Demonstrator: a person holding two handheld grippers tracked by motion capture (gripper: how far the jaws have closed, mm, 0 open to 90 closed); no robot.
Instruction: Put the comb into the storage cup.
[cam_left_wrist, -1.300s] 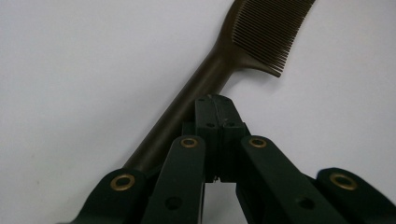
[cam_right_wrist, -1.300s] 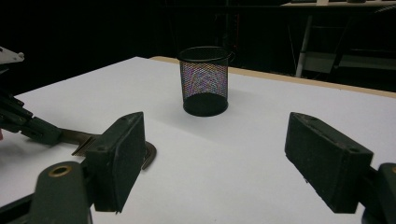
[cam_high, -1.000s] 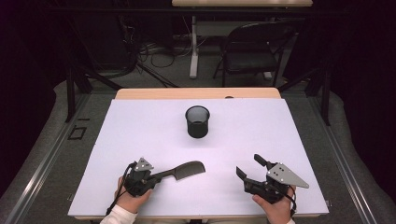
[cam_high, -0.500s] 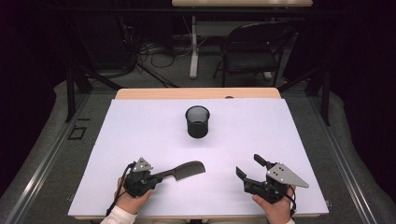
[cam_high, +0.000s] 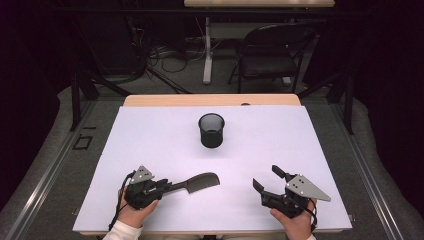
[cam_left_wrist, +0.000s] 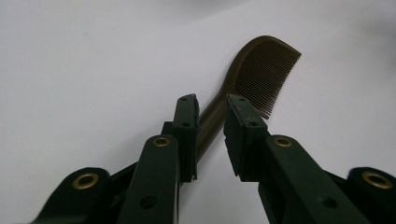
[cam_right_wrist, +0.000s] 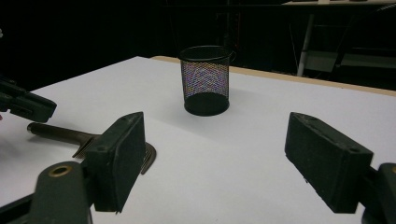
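Note:
A dark brown comb lies flat on the white table, teeth end pointing right. My left gripper is at its handle end. In the left gripper view the comb runs away from me, its handle between the jaws of my left gripper. Those jaws have just been opening; a gap shows beside the handle, so the pads no longer press it. My right gripper rests at the front right, wide open and holding nothing. Its own view shows my right gripper facing a black mesh cup.
The mesh cup stands upright at the table's middle, towards the back. The comb lies left of my right gripper's jaws. A black chair and cables sit on the floor beyond the table's far edge.
In the high view both hands and the comb stay where they were. The left gripper's jaws look slightly looser around the comb's handle.

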